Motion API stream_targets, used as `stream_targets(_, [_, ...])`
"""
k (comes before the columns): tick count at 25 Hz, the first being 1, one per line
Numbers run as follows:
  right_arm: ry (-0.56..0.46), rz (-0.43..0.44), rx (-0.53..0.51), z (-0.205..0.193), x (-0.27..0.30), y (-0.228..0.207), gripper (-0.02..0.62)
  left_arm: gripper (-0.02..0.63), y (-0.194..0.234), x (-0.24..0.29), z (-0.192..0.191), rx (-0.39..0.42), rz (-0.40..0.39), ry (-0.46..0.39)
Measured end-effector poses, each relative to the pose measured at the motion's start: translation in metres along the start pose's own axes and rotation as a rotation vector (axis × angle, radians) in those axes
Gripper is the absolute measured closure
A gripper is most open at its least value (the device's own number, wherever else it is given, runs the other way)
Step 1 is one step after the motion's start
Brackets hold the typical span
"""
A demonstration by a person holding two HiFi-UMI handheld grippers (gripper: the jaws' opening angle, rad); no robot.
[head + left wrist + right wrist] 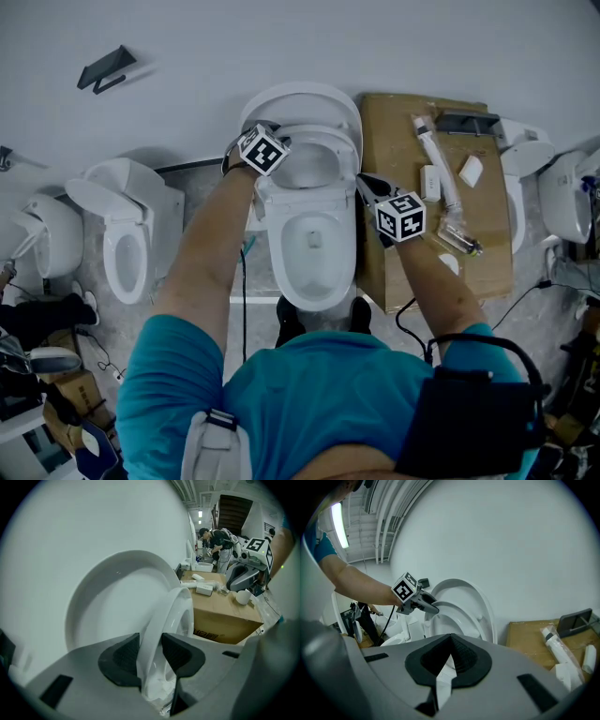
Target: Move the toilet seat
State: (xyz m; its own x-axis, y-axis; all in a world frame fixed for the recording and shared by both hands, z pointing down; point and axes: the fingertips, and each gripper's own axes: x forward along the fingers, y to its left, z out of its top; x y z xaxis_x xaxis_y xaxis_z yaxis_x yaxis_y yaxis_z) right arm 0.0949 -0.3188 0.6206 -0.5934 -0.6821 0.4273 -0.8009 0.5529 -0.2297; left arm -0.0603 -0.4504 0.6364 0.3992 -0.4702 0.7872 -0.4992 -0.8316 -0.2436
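Far left on the floor, against the white wall, a neighbouring toilet (pixel 125 246) stands with its lid up. Next to it is the middle toilet (pixel 314 272), whose lid (pixel 305 97) leans back against the wall. The toilet seat (pixel 343 150) is lifted off the bowl rim. It stands tilted in front of the lid, with a gap between the two. The left tongs (pixel 281 156) hold the toilet seat by its left edge. In the left gripper view its white ring runs edge-on between the two dark pads (pixel 123 657), which press on it from both sides. Right of the bowl, the right tongs (pixel 367 186) hang near the seat's right edge, over the left edge of a cardboard box (pixel 398 141). Their pads are closed tip to tip with nothing between them. On the box's top lie a long wrapped tube (pixel 439 161) and a few small white parts. More toilets (pixel 562 197) stand beyond the box's right edge.
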Motion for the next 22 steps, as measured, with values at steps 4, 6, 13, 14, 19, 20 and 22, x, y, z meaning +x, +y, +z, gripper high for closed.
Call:
stream_targets(4, [0.006, -0.003, 0.0, 0.0, 0.001, -0.002, 0.597, 0.465, 0.003, 0.002, -0.001, 0.0, 0.003, -0.003])
stream_targets(6, [0.008, -0.003, -0.001, 0.0, 0.002, -0.003, 0.597, 0.465, 0.003, 0.003, -0.002, -0.001, 0.005, -0.007])
stream_targets(13, [0.002, -0.001, -0.012, 0.008, 0.002, 0.004, 0.597, 0.452, 0.0, 0.0, -0.003, 0.001, 0.027, -0.036])
stream_targets(14, [0.001, 0.0, -0.014, 0.009, 0.001, 0.006, 0.597, 0.446, -0.002, -0.001, -0.003, 0.004, 0.033, -0.042])
stream_targets(19, [-0.006, -0.005, -0.029, 0.017, -0.006, 0.01, 0.597, 0.426, -0.008, -0.008, -0.003, -0.017, 0.054, -0.066])
stream_targets(20, [-0.007, -0.006, -0.031, 0.018, -0.007, 0.011, 0.597, 0.425, -0.008, -0.01, -0.002, -0.028, 0.055, -0.075])
stream_targets(22, [-0.007, -0.007, -0.033, 0.019, -0.011, 0.013, 0.597, 0.42, -0.009, -0.015, -0.003, -0.044, 0.067, -0.092])
